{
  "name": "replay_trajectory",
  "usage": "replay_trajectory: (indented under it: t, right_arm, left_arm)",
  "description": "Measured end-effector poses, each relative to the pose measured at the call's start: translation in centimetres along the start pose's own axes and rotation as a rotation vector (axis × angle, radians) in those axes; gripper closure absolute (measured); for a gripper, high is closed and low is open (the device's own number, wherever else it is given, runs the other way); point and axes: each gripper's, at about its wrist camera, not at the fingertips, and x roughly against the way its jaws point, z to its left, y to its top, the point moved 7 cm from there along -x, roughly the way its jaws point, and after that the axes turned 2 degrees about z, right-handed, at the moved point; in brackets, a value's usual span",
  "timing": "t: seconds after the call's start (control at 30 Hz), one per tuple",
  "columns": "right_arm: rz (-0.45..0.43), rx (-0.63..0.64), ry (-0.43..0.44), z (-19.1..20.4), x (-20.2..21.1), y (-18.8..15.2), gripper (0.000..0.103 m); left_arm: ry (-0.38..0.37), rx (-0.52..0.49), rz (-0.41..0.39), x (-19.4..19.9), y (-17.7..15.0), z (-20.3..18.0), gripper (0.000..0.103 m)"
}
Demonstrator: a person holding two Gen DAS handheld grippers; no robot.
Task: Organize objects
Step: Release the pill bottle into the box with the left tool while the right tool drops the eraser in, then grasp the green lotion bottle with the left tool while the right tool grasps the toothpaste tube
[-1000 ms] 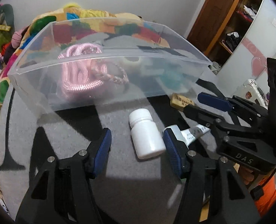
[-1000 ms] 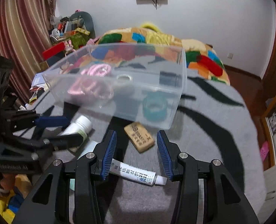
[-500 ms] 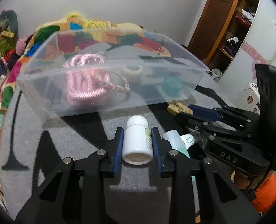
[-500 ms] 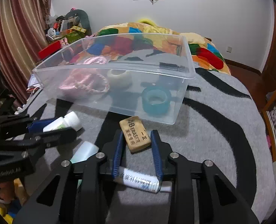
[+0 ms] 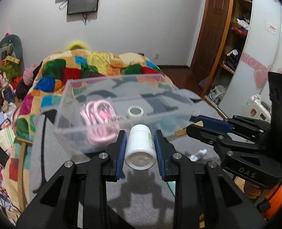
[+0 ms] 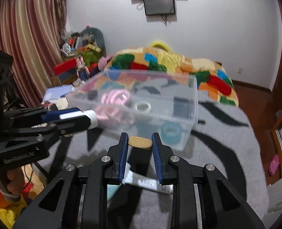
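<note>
My left gripper (image 5: pixel 140 137) is shut on a white plastic bottle (image 5: pixel 140 147) and holds it lifted, just in front of the clear plastic bin (image 5: pixel 95 133). My right gripper (image 6: pixel 140 140) is shut on a tan eraser (image 6: pixel 140 142), raised above the grey blanket near the bin (image 6: pixel 195 103). The bin holds a pink coiled cord (image 5: pixel 95 112), a white tape roll (image 5: pixel 135 111) and a teal tape roll (image 6: pixel 172 130). The right gripper also shows in the left wrist view (image 5: pixel 194 126), and the left gripper with the bottle shows in the right wrist view (image 6: pixel 91 119).
A white glue tube (image 6: pixel 150 185) lies on the grey zebra-pattern blanket (image 6: pixel 226 152) below my right gripper. A colourful patchwork quilt (image 5: pixel 87 66) lies behind the bin. Cluttered shelves (image 6: pixel 77 57) stand at the left, a wardrobe (image 5: pixel 236 38) at the right.
Both grippers closed on their objects and lifted them off the blanket: the left one on the bottle, the right one on the eraser. Both now sit higher, level with the bin.
</note>
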Motion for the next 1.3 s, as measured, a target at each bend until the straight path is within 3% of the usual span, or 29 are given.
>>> replay_trajectory:
  t: [0.33,0.5,0.7,0.8,1.0,1.07,1.3]
  right_arm:
    - [-0.106,0.038,-0.01,1.2,0.8,4.9,0.08]
    - [-0.074,0.015,-0.035,0.3,-2.0,5.5,0.08]
    - [0.015,-0.009,-0.067,-1.5,-5.6,4.7,0.08]
    - [0.049,0.006,-0.039,-1.4,-6.2,4.0,0.08]
    - [0.026,0.031,-0.03,-1.1,-4.2,3.9,0.072]
    - [0.012,0.04,-0.024,-1.0,-3.1,4.0,0.072]
    - [0.005,0.062,-0.024,-1.8,0.2,1.8,0.072]
  left_arm:
    - [0.002,0.056,-0.01,-1.6,3.6,2.2,0.074]
    - [-0.011,0.1,0.028,-4.1,4.5,3.8,0.074]
    - [0.001,0.084,0.076,-6.9,4.2,4.2,0.074]
    - [0.007,0.073,0.095,-7.2,3.6,4.1,0.074]
    - [0.011,0.036,0.084,-5.4,3.4,3.1,0.071]
    - [0.022,0.012,0.07,-4.3,3.0,2.5,0.063]
    - [-0.006,-0.038,0.109,-3.0,-0.1,-0.1,0.052]
